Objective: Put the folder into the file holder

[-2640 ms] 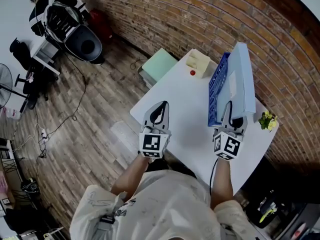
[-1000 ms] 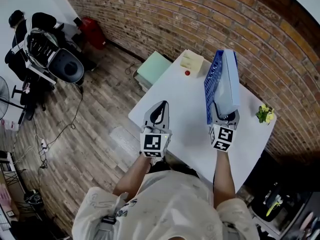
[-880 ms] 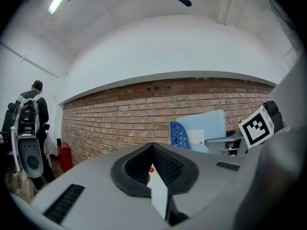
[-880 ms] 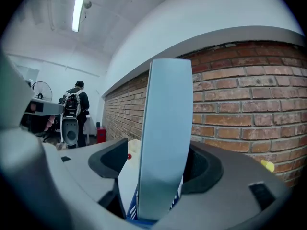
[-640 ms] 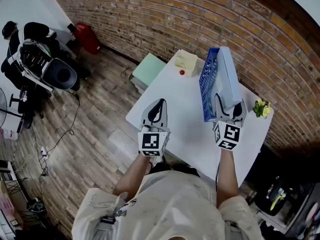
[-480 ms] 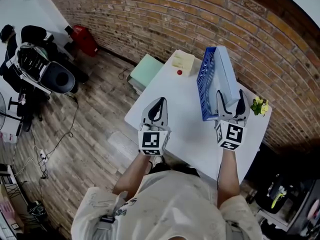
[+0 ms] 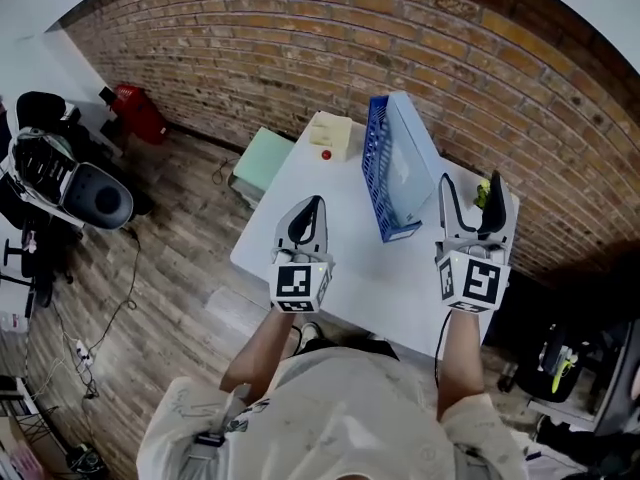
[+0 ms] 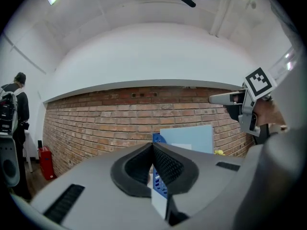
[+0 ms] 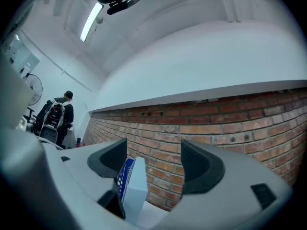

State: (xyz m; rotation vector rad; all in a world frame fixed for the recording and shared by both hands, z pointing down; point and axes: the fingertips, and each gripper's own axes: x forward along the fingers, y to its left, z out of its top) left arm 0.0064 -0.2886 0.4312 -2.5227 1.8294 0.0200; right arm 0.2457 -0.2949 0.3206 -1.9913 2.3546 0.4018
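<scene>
A light blue folder (image 7: 412, 164) stands upright in the blue mesh file holder (image 7: 377, 176) on the white table (image 7: 350, 268). My right gripper (image 7: 471, 184) hovers to the right of the folder, open, with nothing between its fingers. In the right gripper view the folder (image 9: 134, 186) and the holder (image 9: 125, 173) show low and left of the open right gripper (image 9: 153, 150). My left gripper (image 7: 310, 206) is shut and empty over the table's near left part. In the left gripper view the folder (image 8: 188, 137) rises behind the shut left gripper (image 8: 153, 148).
A pale yellow block (image 7: 330, 131) and a small red thing (image 7: 326, 154) lie at the table's far left corner. A yellow-flowered plant (image 7: 482, 194) sits at the far right edge. A green box (image 7: 262, 160) stands on the floor beside the table. A brick wall (image 7: 400, 38) is behind.
My right gripper has let go of the folder, opened wide and drawn back to the right. The folder stays upright in the holder. The left gripper has kept still.
</scene>
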